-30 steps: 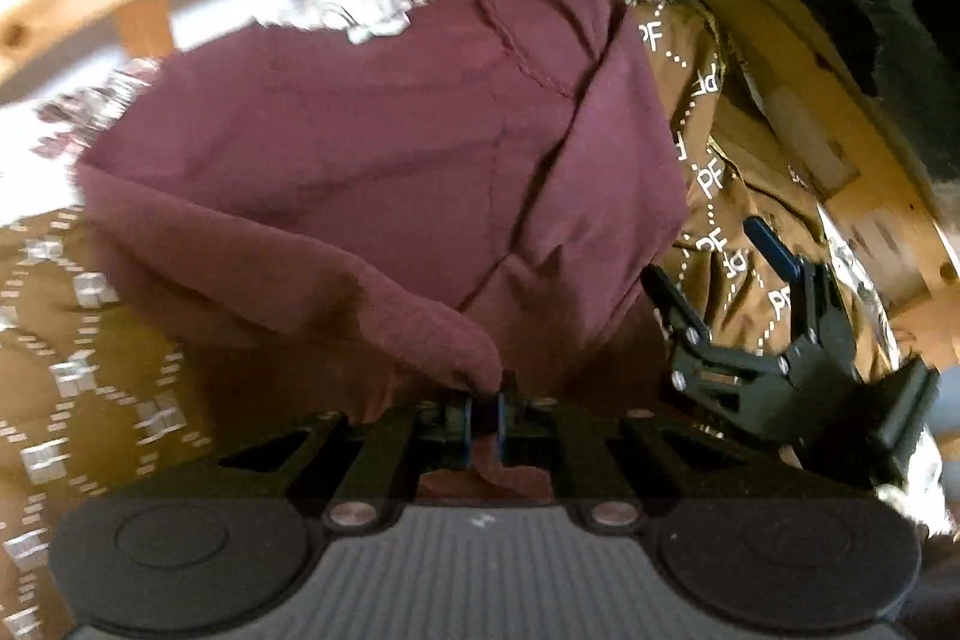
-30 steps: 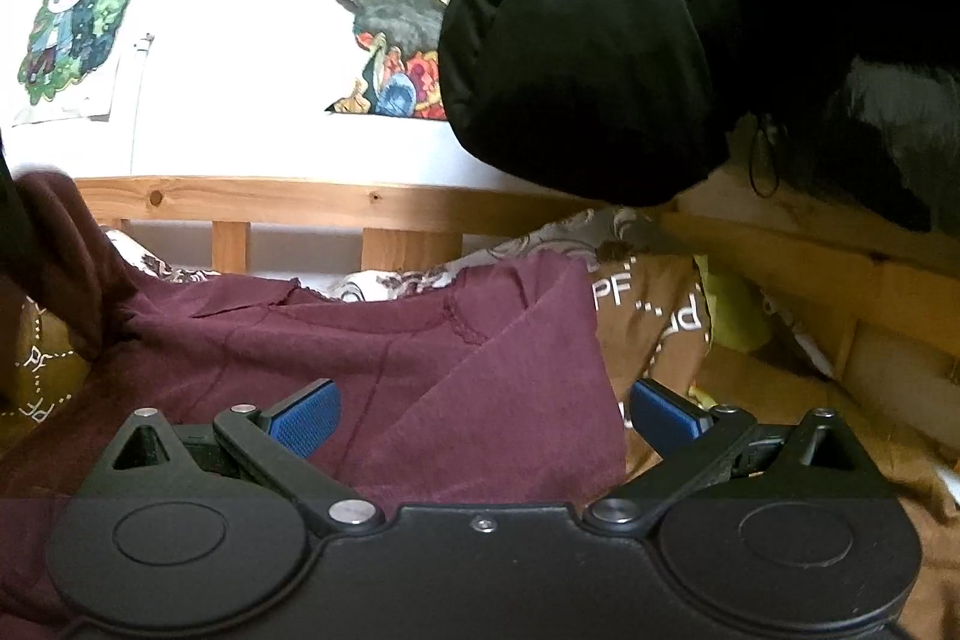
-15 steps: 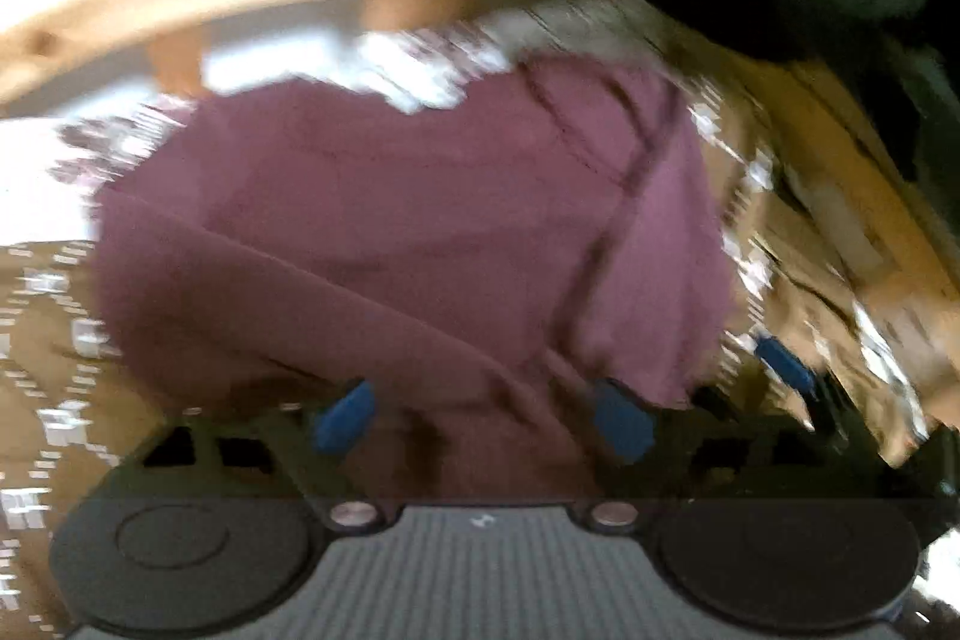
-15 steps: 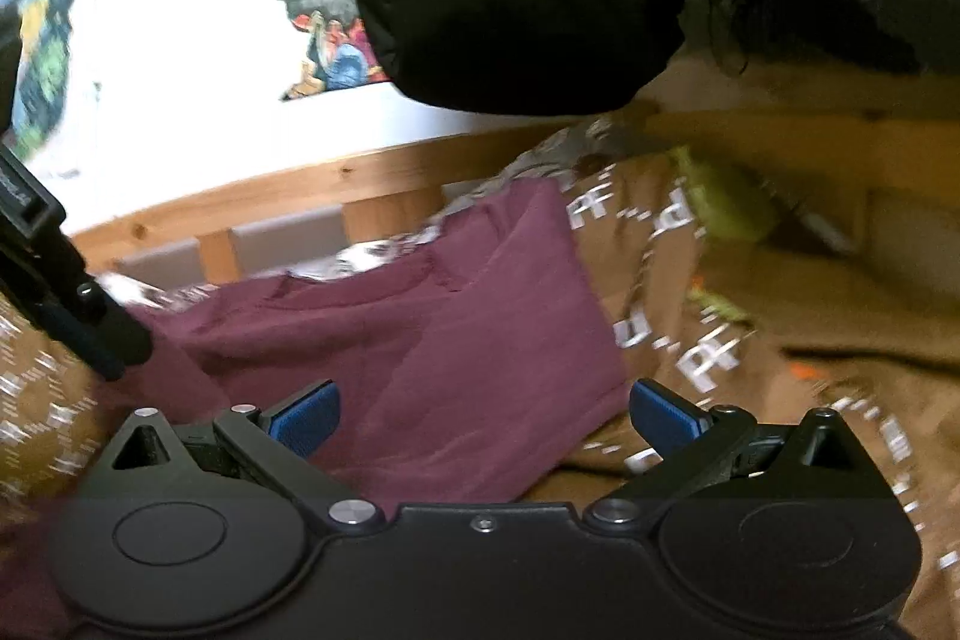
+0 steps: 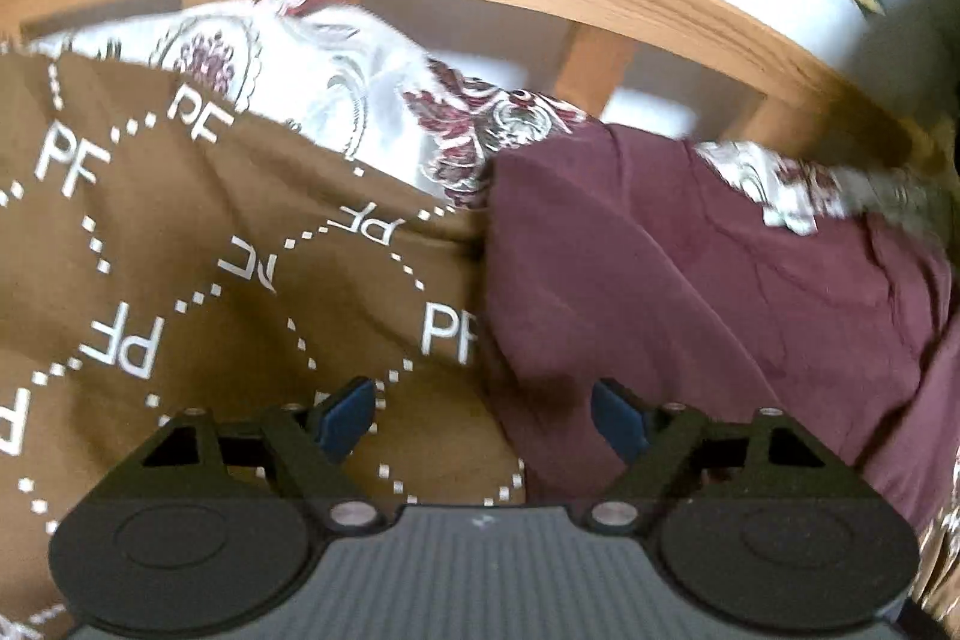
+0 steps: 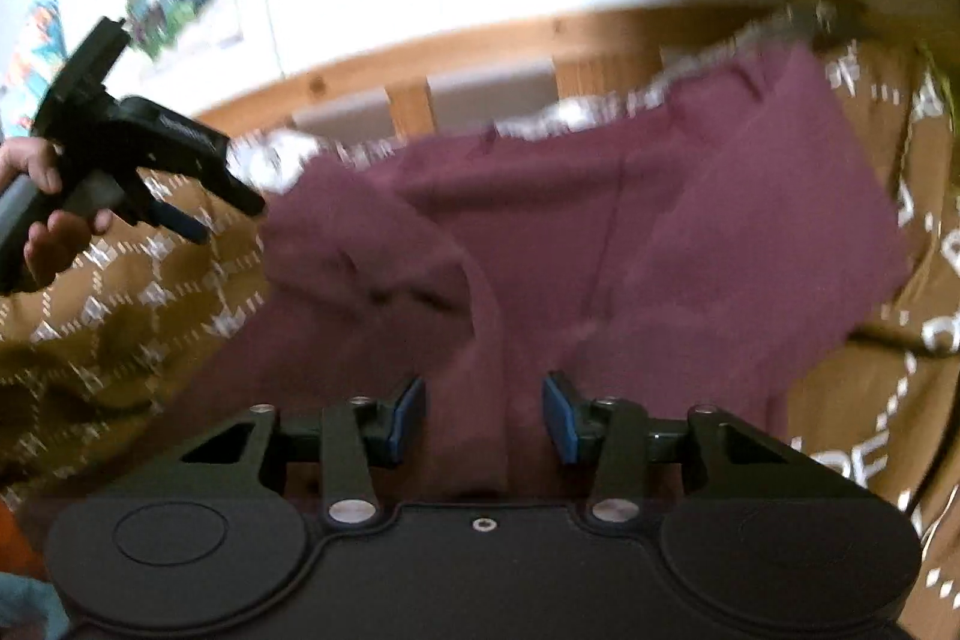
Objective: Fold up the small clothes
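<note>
Left hand-held gripper [image 5: 483, 415] spread, empty, at maroon shirt's [image 5: 690, 292] left edge. Right hand-held gripper [image 6: 485, 419], jaws just closing, straddles a shirt fold, pads not pressing.

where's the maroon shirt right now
The maroon shirt lies spread on the brown patterned blanket in front of the wooden bed rail. It fills the middle of the right wrist view and the right side of the left wrist view.
</note>
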Tool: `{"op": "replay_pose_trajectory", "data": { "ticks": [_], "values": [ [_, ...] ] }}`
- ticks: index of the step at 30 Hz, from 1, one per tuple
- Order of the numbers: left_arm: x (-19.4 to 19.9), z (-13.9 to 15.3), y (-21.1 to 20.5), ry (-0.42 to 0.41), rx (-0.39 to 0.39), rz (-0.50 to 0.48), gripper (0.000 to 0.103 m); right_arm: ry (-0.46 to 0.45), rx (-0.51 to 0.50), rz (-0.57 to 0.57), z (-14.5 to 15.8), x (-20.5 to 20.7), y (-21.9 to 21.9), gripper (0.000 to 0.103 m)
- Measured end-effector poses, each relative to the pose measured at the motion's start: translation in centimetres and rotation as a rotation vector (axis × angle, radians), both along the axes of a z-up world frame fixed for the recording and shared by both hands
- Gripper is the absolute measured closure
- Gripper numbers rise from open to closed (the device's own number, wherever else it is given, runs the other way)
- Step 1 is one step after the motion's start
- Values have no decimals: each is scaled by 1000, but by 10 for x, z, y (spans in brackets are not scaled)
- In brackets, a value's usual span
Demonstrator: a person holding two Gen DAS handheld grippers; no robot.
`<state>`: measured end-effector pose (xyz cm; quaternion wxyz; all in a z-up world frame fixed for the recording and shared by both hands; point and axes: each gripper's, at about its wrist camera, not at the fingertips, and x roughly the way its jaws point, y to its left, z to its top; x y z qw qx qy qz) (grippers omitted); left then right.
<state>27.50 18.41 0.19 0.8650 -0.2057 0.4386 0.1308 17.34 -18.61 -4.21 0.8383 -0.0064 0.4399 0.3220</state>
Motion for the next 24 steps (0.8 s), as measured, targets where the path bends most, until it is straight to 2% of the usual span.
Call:
{"op": "replay_pose_trajectory", "data": {
  "ticks": [1, 3, 4, 5, 7, 9, 10, 14, 16, 19, 20, 24],
  "values": [
    [2, -2, 2, -9, -9, 2, 21, 17, 0, -4, -3, 1, -1, 59],
    [8, -3, 2, -23, -11, -2, 22, 37, 19, -6, -7, 5, -2, 77],
    [11, -2, 1, -32, -7, -2, 22, 46, 25, 2, -8, 5, -2, 96],
    [14, 0, 0, -44, -5, -2, 22, 58, 30, 9, -8, 7, -2, 98],
    [18, 3, -4, -57, 6, -10, 22, 124, 99, 18, -4, 12, -12, 99],
    [21, 5, -7, -66, 24, -16, 22, 238, 267, -16, 9, 28, -29, 100],
    [20, 7, -8, -72, 31, -20, 21, 266, 314, -36, 16, 37, -38, 100],
    [11, 10, -8, -101, 30, -14, 19, 309, 361, -122, 27, 66, -72, 100],
    [3, 8, -5, -109, 19, -9, 19, 341, 326, -165, 19, 77, -86, 100],
    [-7, 1, 0, -108, 5, 1, 19, 273, 146, -206, 10, 80, -91, 99],
    [-9, -3, 1, -103, -8, 1, 20, 263, 120, -212, 8, 80, -91, 98],
    [-10, -13, 1, -106, -51, -8, 26, 239, 115, -223, 4, 76, -89, 86]
  ]
}}
